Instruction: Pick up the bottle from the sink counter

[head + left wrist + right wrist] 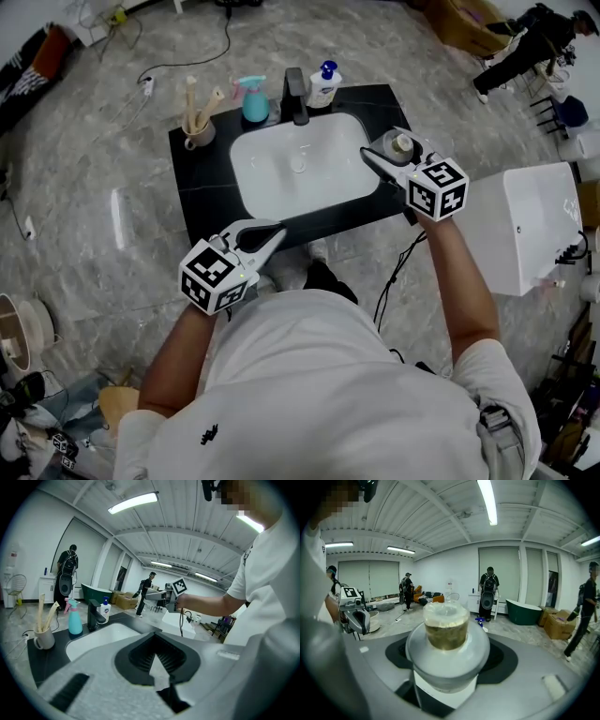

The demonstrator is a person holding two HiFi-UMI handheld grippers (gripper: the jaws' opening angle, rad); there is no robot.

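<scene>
A small clear bottle [404, 145] with a pale cap and a white label is held over the right end of the black sink counter [202, 192]. My right gripper [398, 152] is shut on it, a jaw on either side of its body. In the right gripper view the bottle [446, 634] stands upright between the jaws and fills the middle, so my right gripper [446, 660] is largely hidden behind it. My left gripper [272, 232] hovers at the counter's front edge, shut and holding nothing. The left gripper view shows the left gripper [157, 641] pointing across the white basin [101, 637].
Along the back of the counter stand a cup of wooden utensils [197, 127], a teal spray bottle [254, 98], a black faucet [295, 94] and a blue-pump soap bottle [324, 86]. A white cabinet [525, 225] stands to the right. Cables lie on the floor. People stand far off.
</scene>
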